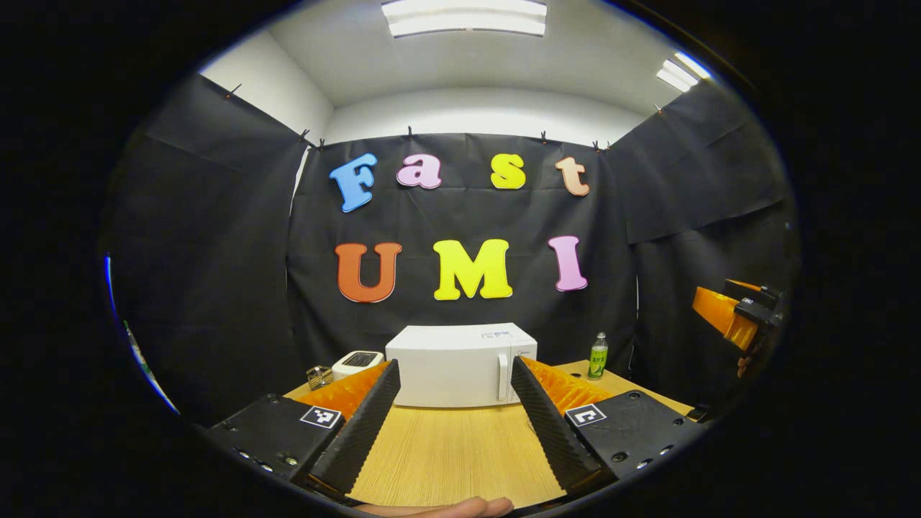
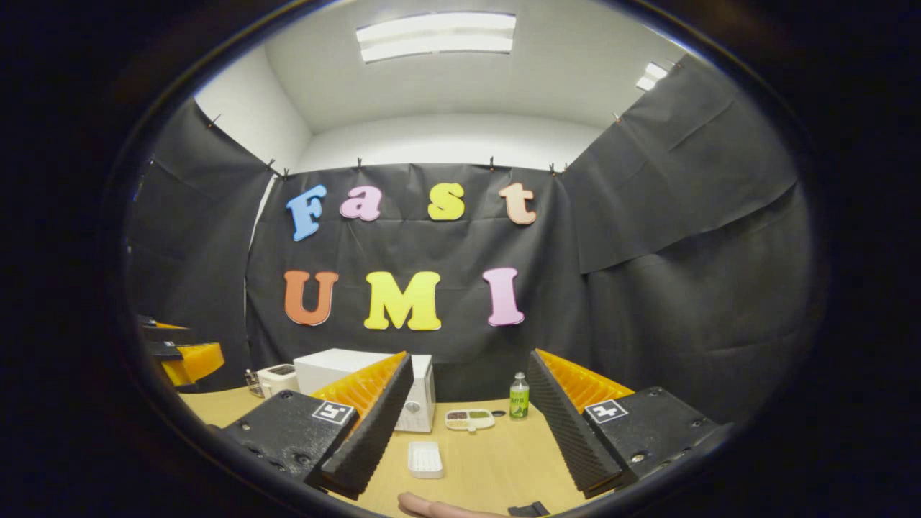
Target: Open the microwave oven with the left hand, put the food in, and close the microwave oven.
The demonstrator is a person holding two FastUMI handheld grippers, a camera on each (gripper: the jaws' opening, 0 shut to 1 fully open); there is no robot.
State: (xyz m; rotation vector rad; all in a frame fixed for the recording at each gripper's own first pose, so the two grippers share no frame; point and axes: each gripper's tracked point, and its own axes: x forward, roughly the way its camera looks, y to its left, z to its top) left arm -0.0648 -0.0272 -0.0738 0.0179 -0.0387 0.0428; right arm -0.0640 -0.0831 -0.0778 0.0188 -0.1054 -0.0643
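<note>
Table (image 1: 460, 446): wooden, bears everything below.

Microwave oven (image 1: 450, 365): white, door closed, at the far side; handle (image 1: 503, 376) near its right edge. I judge a badly hooked pull could drag the whole box forward.

Left gripper (image 1: 453, 417): released, jaws wide, holding nothing, well short of the handle.

Right gripper (image 2: 468, 432): released, empty.

Bottle (image 2: 519, 396): upright just beside the food; a wide swing could topple it.

Food tray (image 2: 469, 419): compartmented, on the table right of the oven; tilting risks a spill.

White dish (image 2: 424, 459): nearer me, in the reach path.
</note>
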